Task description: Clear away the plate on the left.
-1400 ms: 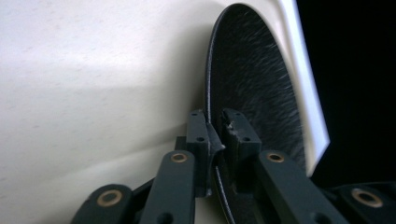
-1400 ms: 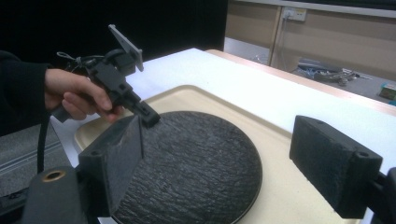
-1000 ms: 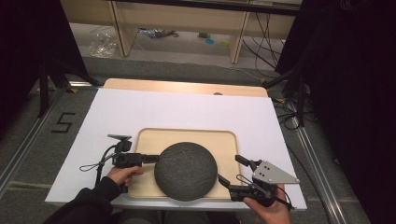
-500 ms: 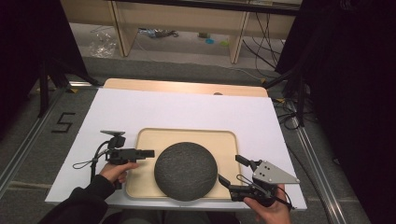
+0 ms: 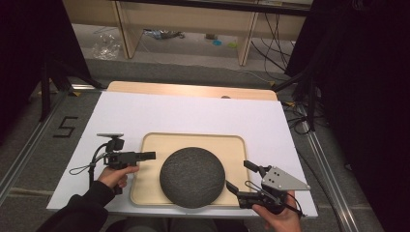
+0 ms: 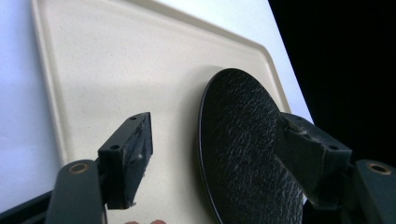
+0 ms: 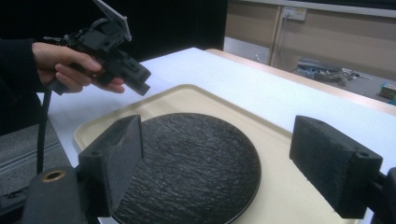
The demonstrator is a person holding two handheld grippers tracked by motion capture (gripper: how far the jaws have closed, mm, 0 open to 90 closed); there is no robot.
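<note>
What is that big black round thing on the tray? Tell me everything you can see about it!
The black round plate is a flat disc with a rough, bumpy surface like slate and a thin raised edge. It lies flat on the beige tray, toward the tray's near edge, with nothing on top of it. The left gripper hovers open beside it, and the right gripper is open near its other side. Neither one touches it.

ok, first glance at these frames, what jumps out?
The round dark slate plate lying flat in the beige tray, toward its near edge, dominates the white table top. A hand-held gripper flanks it on each side: the left hand-held gripper hovers by the tray's left rim, the right hand-held gripper sits open at the plate's right edge.
</note>
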